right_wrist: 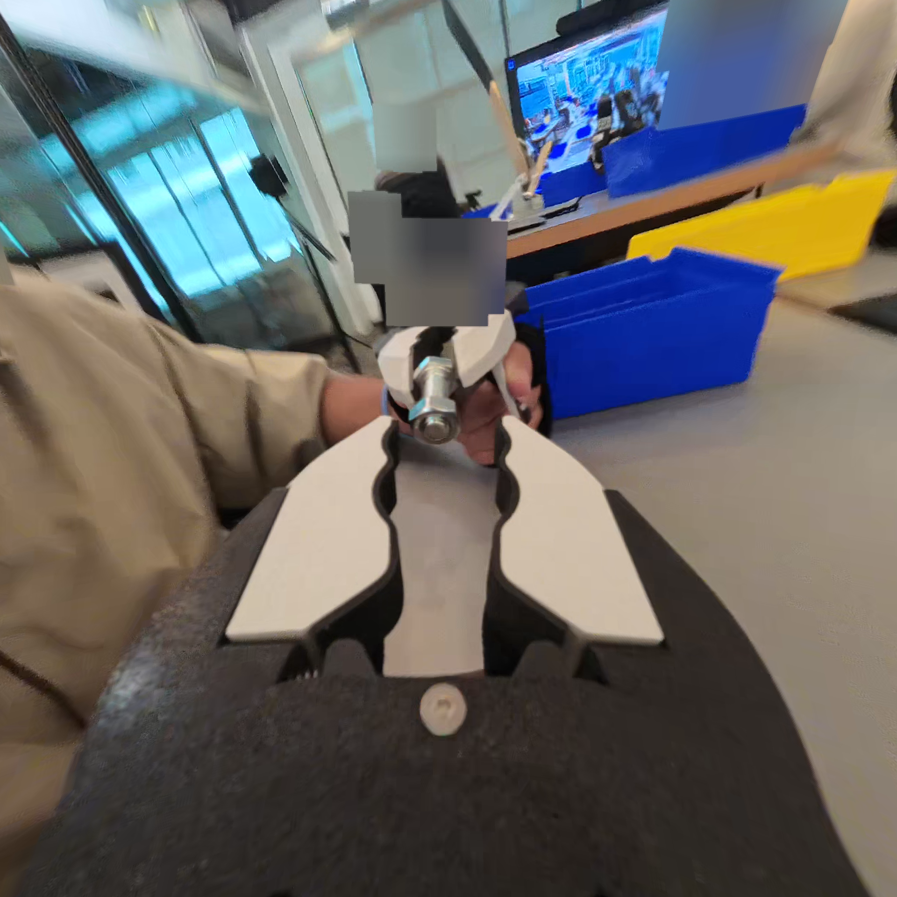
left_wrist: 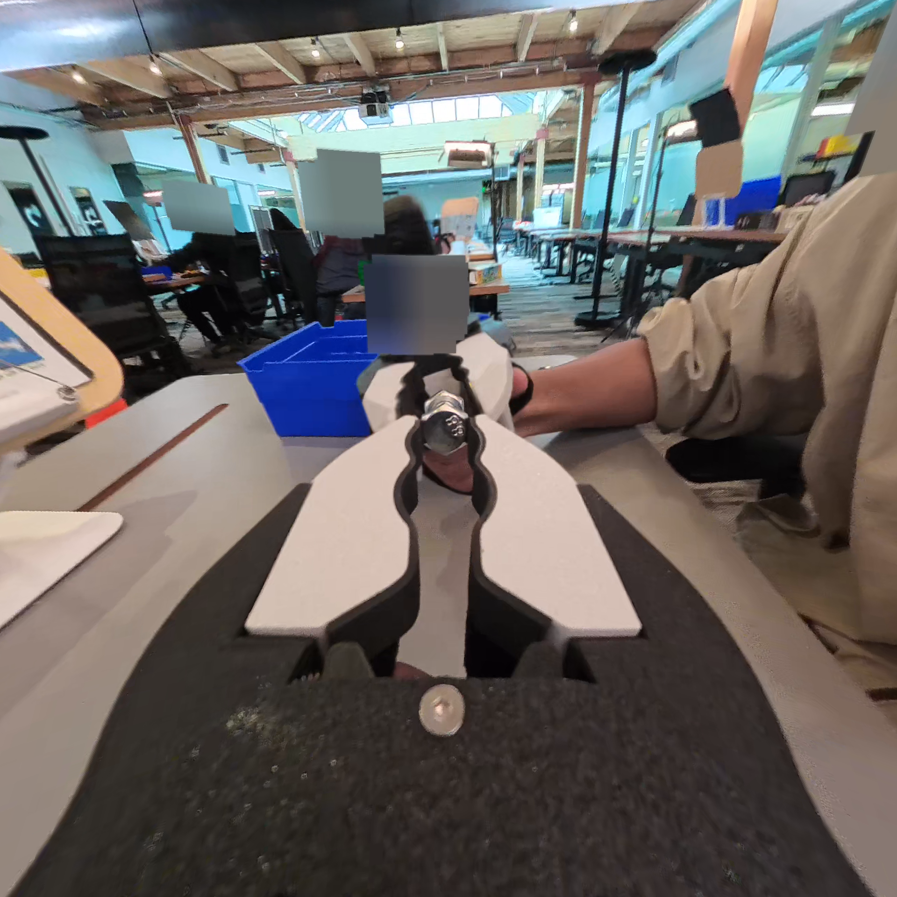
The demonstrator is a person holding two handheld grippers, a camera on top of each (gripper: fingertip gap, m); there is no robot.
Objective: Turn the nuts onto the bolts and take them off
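while the left gripper point(left_wrist: 444, 432) clenches the hex head of the steel bolt point(left_wrist: 444, 429) between its white fingertips, the shank points away from it toward the right gripper point(left_wrist: 437, 383), which faces it from the far side. in the right wrist view the right gripper point(right_wrist: 449, 437) stands released, its fingers spread wide to either side of the nut point(right_wrist: 432, 410), which sits on the near end of the bolt point(right_wrist: 433, 383) with the bolt's tip showing through it; whether either finger touches the nut cannot be told. bolt and nut are held up in the air above the grey table point(left_wrist: 204, 451). a blue bin point(left_wrist: 310, 383) rests on the table just beyond the grippers, and a beige sleeve point(left_wrist: 757, 330) reaches in from the right.
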